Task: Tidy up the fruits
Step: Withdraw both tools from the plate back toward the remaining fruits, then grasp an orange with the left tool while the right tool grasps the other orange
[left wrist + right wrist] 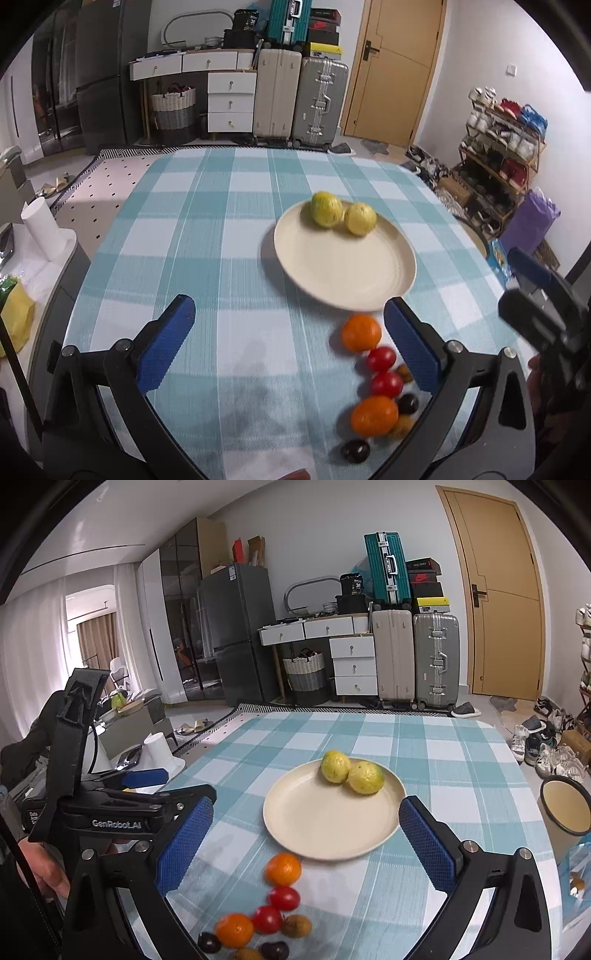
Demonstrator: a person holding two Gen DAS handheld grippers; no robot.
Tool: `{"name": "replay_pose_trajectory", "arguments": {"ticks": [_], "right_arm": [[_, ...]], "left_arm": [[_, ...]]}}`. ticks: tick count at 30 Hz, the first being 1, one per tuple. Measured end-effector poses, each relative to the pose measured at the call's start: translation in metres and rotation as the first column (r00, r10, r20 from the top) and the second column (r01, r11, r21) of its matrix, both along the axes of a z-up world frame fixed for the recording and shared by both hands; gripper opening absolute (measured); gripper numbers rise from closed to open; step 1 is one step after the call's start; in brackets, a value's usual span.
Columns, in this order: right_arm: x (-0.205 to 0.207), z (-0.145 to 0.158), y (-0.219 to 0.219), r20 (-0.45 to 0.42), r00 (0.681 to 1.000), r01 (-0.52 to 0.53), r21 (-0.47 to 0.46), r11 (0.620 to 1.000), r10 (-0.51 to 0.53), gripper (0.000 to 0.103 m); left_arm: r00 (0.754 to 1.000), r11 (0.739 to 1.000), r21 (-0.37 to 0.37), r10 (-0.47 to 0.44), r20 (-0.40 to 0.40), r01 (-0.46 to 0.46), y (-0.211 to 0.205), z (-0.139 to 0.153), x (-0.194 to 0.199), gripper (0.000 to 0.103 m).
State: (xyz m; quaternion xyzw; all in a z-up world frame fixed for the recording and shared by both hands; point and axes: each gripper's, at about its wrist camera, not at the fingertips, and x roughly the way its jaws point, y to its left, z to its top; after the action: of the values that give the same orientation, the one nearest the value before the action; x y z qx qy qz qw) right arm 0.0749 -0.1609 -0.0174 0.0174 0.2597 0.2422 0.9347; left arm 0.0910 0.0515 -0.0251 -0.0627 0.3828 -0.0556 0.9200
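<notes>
I see a tablecloth (424, 760) checked in pale teal and white, carrying a cream plate (325, 819). Two yellow-green fruits (351, 771) with faint speckles lie on it. Nearer me sit two bright oranges (283, 867), two glossy red tomatoes (283, 898), dark purple-black fruits (209, 942) and dull brown ones (296, 925). My left gripper (288, 332) and right gripper (306, 834) both have black frames with blue textured pads (184, 845). The door (502, 602) is tan.

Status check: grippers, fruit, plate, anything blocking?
Left gripper and right gripper open, empty. Two yellow fruits on plate. Oranges, tomatoes loose on tablecloth. Nothing blocking.
</notes>
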Motion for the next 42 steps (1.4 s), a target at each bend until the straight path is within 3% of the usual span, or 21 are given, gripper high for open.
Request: {"name": "replay_pose_trajectory", "arguments": {"ticks": [6, 11, 14, 24, 33, 36, 39, 42], "right_arm": [[-0.012, -0.008, -0.008, -0.013, 0.999, 0.033, -0.003, 0.999, -0.033, 0.103], [-0.017, -0.019, -0.014, -0.026, 0.997, 0.067, -0.042, 0.997, -0.068, 0.103], [-0.018, -0.028, -0.020, -0.056, 0.995, 0.076, -0.036, 0.996, -0.078, 0.103], [-0.017, -0.052, -0.030, -0.128, 0.985, 0.108, -0.043, 0.993, -0.112, 0.103], [-0.020, -0.055, -0.033, -0.132, 0.986, 0.100, -0.029, 0.995, -0.103, 0.103], [-0.019, -0.055, -0.034, -0.136, 0.985, 0.102, -0.026, 0.994, -0.105, 0.103], [-0.019, -0.056, -0.034, -0.138, 0.985, 0.103, -0.019, 0.994, -0.105, 0.103], [-0.019, -0.056, -0.034, -0.138, 0.985, 0.101, -0.020, 0.995, -0.103, 0.103]], "left_arm": [[0.998, 0.999, -0.006, -0.034, -0.058, 0.034, -0.001, -0.024, -0.015, 0.102], [0.981, 0.990, -0.097, -0.119, -0.152, 0.105, -0.006, -0.047, -0.019, 0.102], [0.969, 0.986, -0.113, -0.145, -0.200, 0.124, -0.014, -0.059, -0.018, 0.102], [0.943, 0.968, -0.172, -0.222, -0.248, 0.183, -0.030, -0.074, -0.022, 0.102], [0.929, 0.947, -0.233, -0.277, -0.246, 0.221, -0.036, -0.080, -0.021, 0.100], [0.924, 0.939, -0.254, -0.293, -0.245, 0.231, -0.037, -0.081, -0.020, 0.092], [0.914, 0.929, -0.281, -0.315, -0.255, 0.241, -0.037, -0.085, -0.018, 0.076], [0.902, 0.918, -0.305, -0.338, -0.268, 0.253, -0.039, -0.090, -0.017, 0.053]]}}
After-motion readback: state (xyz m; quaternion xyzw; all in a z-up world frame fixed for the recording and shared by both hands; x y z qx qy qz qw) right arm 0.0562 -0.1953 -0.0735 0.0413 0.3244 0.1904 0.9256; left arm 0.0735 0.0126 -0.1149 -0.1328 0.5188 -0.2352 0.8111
